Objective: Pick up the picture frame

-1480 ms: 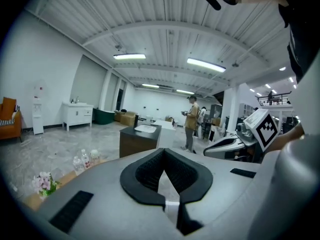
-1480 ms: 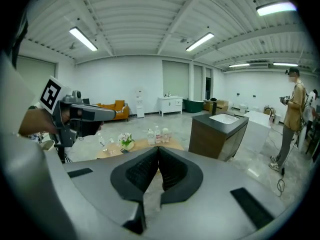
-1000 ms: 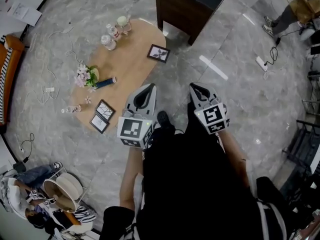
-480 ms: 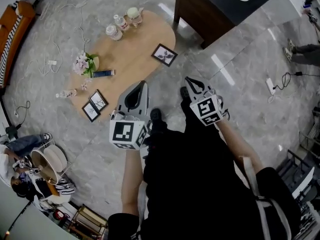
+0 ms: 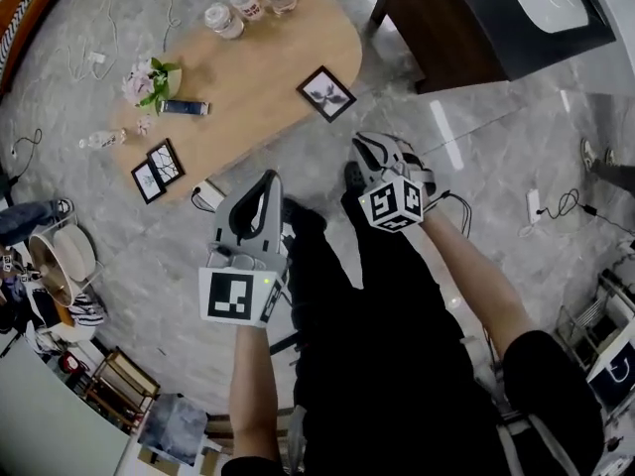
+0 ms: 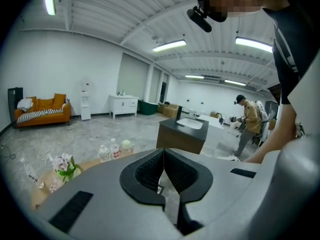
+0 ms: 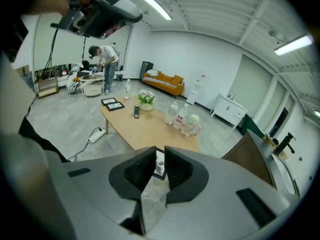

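Observation:
The picture frame (image 5: 325, 93), black with a pale flower print, lies flat near the right end of the oval wooden table (image 5: 268, 58). My right gripper (image 5: 363, 143) hangs over the floor just short of that end, pointing at the frame, jaws shut and empty. In the right gripper view the frame (image 7: 159, 165) shows just past the right gripper (image 7: 160, 151). My left gripper (image 5: 266, 178) is lower left, beside the table's near edge, shut with nothing in it. In the left gripper view the left gripper (image 6: 163, 151) has its tips together.
Two small black frames (image 5: 157, 170) lie at the table's left end, with a flower pot (image 5: 149, 79), a dark flat device (image 5: 184, 108) and bottles (image 5: 243, 3). A dark cabinet (image 5: 466, 28) stands to the right. A power strip (image 5: 205, 194) lies on the floor.
Both grippers have dropped lower and stayed shut. The right one has rolled and come closer to the table's right end. The head view has swung, so the table sits higher and further left.

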